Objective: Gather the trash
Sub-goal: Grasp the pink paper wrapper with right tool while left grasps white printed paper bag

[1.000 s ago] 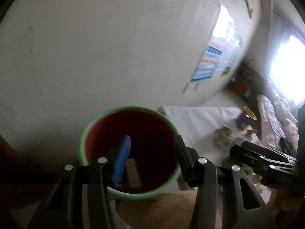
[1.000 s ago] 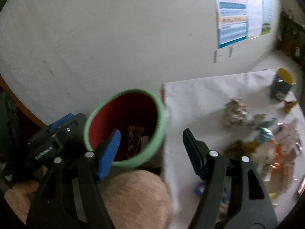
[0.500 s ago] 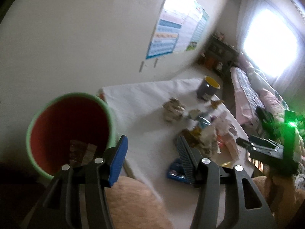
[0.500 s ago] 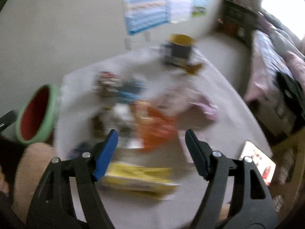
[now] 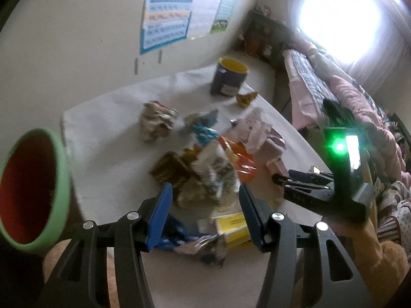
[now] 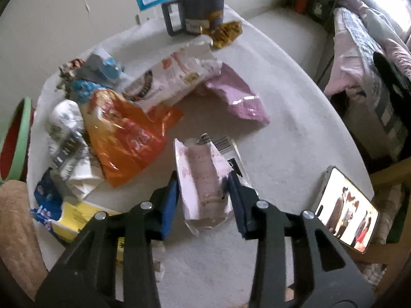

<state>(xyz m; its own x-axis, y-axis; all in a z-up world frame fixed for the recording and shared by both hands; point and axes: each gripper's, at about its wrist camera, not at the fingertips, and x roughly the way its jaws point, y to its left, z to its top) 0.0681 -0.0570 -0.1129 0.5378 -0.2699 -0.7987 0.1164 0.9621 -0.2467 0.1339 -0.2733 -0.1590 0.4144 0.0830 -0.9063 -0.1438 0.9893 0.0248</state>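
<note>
The pink torn carton lies flat on the counter, in front of the orange bag and a little to its right. Its long axis runs away from the camera, with the open torn end pointing toward the orange bag's side of the pile and the crumpled end toward the right claw. It is thin cardboard, folded like a trough, pale pink with small dark spots inside.

The right claw has just been closing, and its two pads now touch the carton on both sides, so it is clamped on the pink torn carton. The left claw stands apart with nothing between its pads; it hovers above the trash pile, near the yellow box and the blue wrapper.

Behind the orange bag, which is glossy crinkled plastic, lie a white paper pouch and a lilac plastic bag. Left of the orange bag is crumpled white printed paper. Far behind it stands a dark mug with yellow inside, and a gold wrapper touches the mug. Left of the orange bag, off the counter's edge, is the round bin, green at the rim and red inside. To the right of the orange bag, at the counter's edge, a phone lies with a lit screen.
</note>
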